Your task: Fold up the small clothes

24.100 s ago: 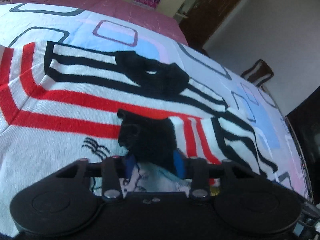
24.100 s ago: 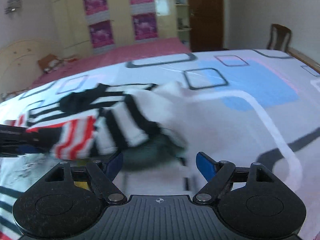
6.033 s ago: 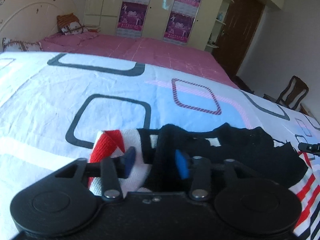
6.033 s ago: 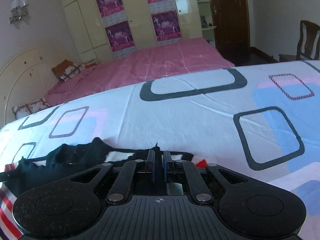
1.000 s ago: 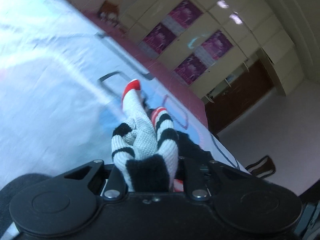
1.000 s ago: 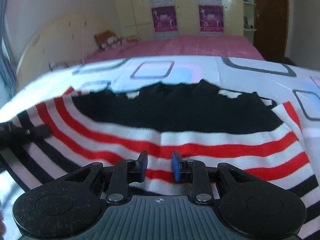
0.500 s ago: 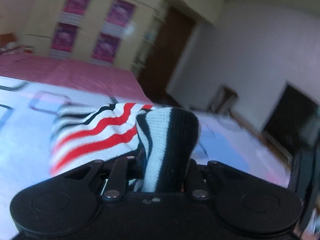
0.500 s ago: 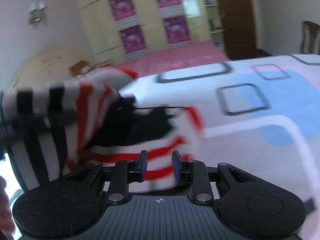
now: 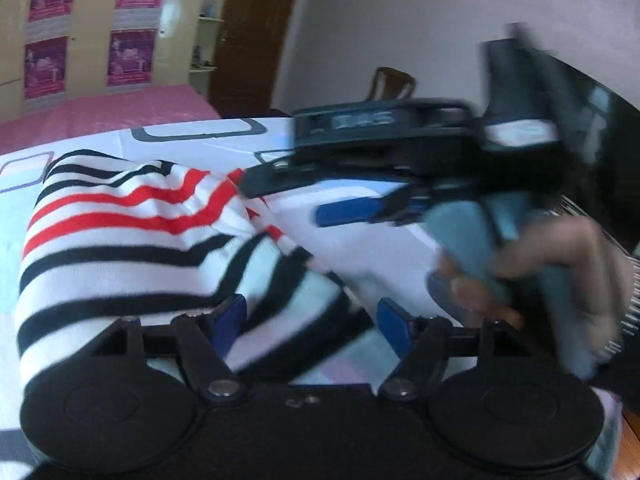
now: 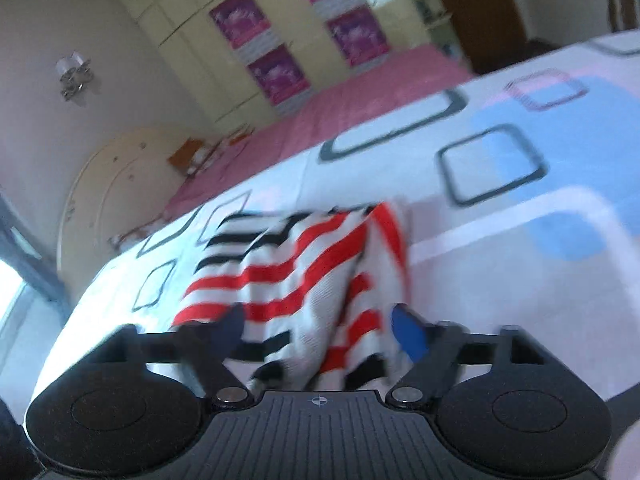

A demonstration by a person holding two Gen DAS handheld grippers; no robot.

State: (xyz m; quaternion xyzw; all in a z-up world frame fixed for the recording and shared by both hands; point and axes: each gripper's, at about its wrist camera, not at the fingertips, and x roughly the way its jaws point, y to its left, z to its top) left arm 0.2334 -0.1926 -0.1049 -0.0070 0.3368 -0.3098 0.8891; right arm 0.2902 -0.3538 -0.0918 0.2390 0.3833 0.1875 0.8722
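A knit sweater (image 9: 132,236) striped white, black and red lies bundled in a fold on the patterned bedsheet (image 9: 360,256). My left gripper (image 9: 312,322) is at its near edge, jaws opening; striped cloth lies loose between the blue pads, which do not press it. In the right wrist view the same sweater (image 10: 304,264) sags between the spread fingers of my right gripper (image 10: 320,330), jaws opening too. The left wrist view also shows the right gripper (image 9: 286,200) from the side at the sweater's far right edge, held by a person's hand (image 9: 560,264).
The white sheet (image 10: 500,216) with blue patches and dark square outlines spreads around the sweater. Beyond it are a pink bed (image 10: 360,108), cream wardrobes with purple posters (image 9: 128,56), a dark door (image 9: 256,32) and a wooden chair (image 9: 392,84). A dark screen (image 9: 600,120) stands right.
Both grippers were shut on the sweater and swung it across the bed. Their jaws now stand wide apart and the sweater has dropped in a folded bundle onto the sheet.
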